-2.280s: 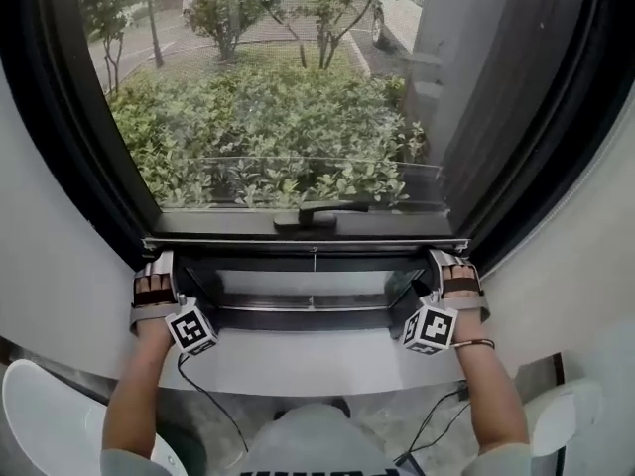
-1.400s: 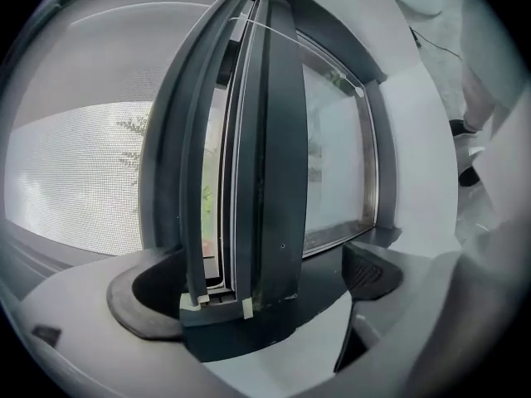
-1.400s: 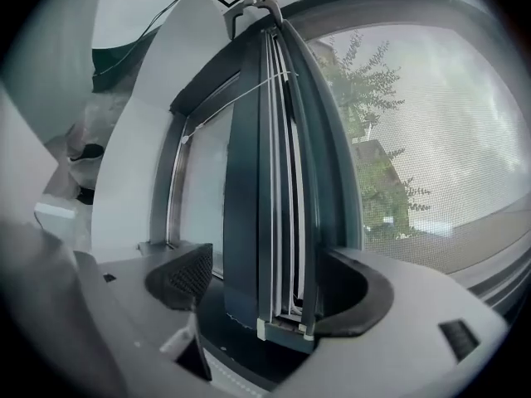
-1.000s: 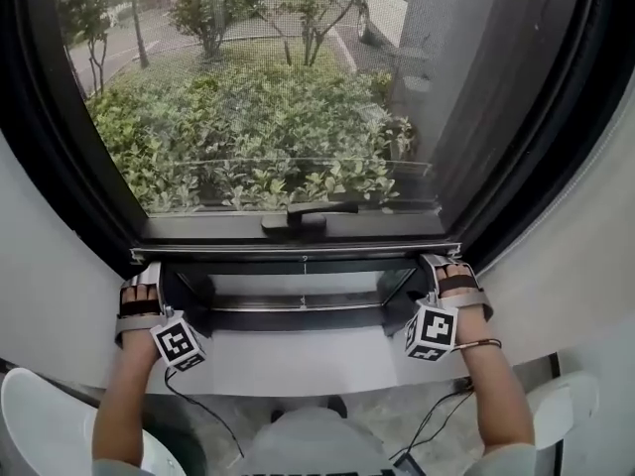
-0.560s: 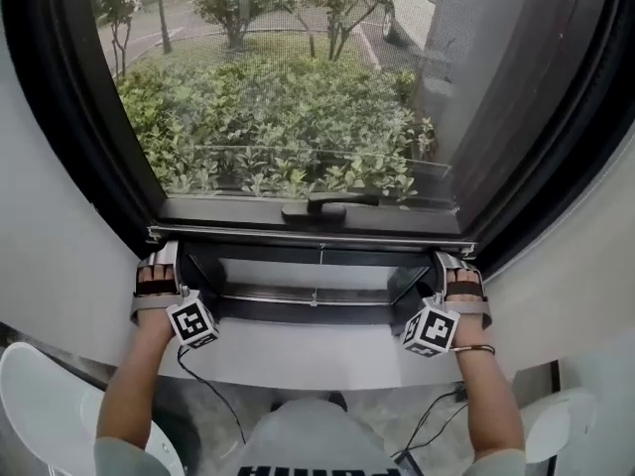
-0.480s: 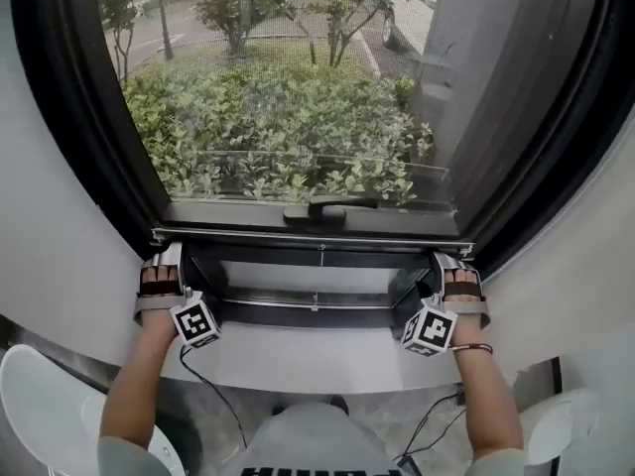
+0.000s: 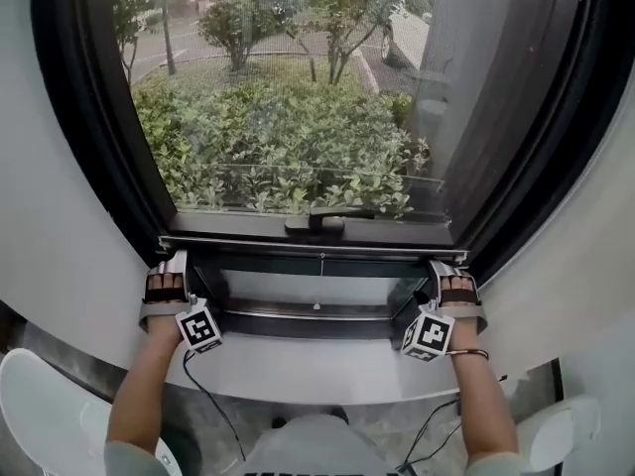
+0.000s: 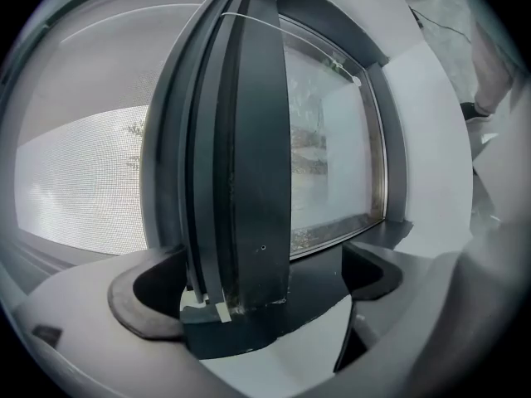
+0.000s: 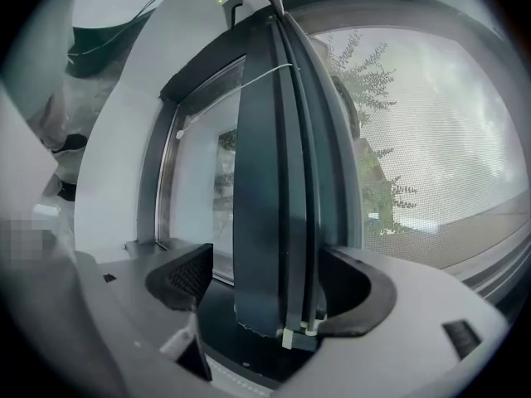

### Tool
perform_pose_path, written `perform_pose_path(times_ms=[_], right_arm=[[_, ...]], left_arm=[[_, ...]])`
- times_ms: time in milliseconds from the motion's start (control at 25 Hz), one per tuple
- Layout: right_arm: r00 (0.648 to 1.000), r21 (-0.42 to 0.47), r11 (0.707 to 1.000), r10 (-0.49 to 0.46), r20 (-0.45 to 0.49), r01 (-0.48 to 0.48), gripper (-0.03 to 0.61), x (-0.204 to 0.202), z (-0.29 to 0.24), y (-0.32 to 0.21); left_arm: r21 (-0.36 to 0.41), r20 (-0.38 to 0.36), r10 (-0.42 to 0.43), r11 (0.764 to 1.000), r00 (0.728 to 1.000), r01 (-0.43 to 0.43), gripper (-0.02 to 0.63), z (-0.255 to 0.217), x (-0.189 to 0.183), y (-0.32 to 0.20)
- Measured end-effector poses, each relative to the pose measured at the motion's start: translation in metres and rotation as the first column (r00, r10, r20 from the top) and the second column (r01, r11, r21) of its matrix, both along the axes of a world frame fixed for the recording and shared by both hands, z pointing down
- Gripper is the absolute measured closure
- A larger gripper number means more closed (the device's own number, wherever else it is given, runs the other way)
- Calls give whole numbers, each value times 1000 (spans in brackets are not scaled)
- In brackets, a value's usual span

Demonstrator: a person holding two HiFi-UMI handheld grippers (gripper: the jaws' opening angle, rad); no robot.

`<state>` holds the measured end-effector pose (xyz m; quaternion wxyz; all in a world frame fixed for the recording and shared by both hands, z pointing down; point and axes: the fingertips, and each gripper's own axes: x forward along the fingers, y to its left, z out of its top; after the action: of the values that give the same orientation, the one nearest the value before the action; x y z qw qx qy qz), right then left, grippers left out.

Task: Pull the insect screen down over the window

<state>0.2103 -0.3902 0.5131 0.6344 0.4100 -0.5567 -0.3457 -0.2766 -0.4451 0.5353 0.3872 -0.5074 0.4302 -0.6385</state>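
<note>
The insect screen's dark bottom bar point(image 7: 317, 247) hangs a short way above the lower window frame point(image 7: 317, 323), its mesh point(image 7: 298, 117) covering the glass above. My left gripper point(image 7: 166, 266) is at the bar's left end and my right gripper point(image 7: 454, 271) at its right end. In the left gripper view the bar point(image 8: 249, 139) runs between the jaws of the left gripper point(image 8: 249, 297). The mesh-side jaw touches it and the other stands apart. In the right gripper view the bar point(image 9: 282, 181) sits likewise inside the right gripper point(image 9: 274, 297). Both grippers are open around it.
A black window handle point(image 7: 327, 218) sits behind the mesh, just above the bar. The pale curved sill point(image 7: 308, 365) lies below my grippers. White chairs point(image 7: 40, 405) point(image 7: 566, 434) stand on the floor at both sides, and a cable point(image 7: 210, 405) hangs from the left gripper.
The head camera has swayed slightly. Both grippers stay at the bar's ends, and the bar's height above the lower frame looks about the same.
</note>
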Motion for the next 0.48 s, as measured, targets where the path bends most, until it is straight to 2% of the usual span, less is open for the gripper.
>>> perform_pose_path(times_ms=[200, 280, 320, 360, 400, 440, 480], right_arm=[[1000, 6, 1000, 5, 25, -5, 192, -2, -7, 14], [997, 29, 1000, -5, 83, 3, 192, -11, -13, 21], [991, 40, 999, -10, 131, 5, 192, -17, -16, 26], [982, 47, 999, -12, 191, 3, 192, -24, -18, 30], [966, 50, 999, -11, 259, -2, 192, -30, -21, 34], [944, 52, 999, -8, 330, -10, 192, -37, -23, 39], [915, 54, 998, -5, 403, -18, 192, -44, -26, 43]], left_arm=[[-11, -48, 4, 1000, 999, -4, 20, 0, 4, 15], [-29, -142, 16, 999, 990, -20, 20, 2, 10, 28], [-42, -223, 23, 999, 975, -33, 20, 3, 16, 36], [-58, -324, 27, 997, 946, -48, 21, 4, 24, 45], [-73, -436, 29, 995, 900, -67, 21, 4, 33, 53], [-87, -546, 28, 992, 837, -90, 25, 2, 43, 61], [-97, -648, 26, 988, 761, -116, 26, -1, 54, 69]])
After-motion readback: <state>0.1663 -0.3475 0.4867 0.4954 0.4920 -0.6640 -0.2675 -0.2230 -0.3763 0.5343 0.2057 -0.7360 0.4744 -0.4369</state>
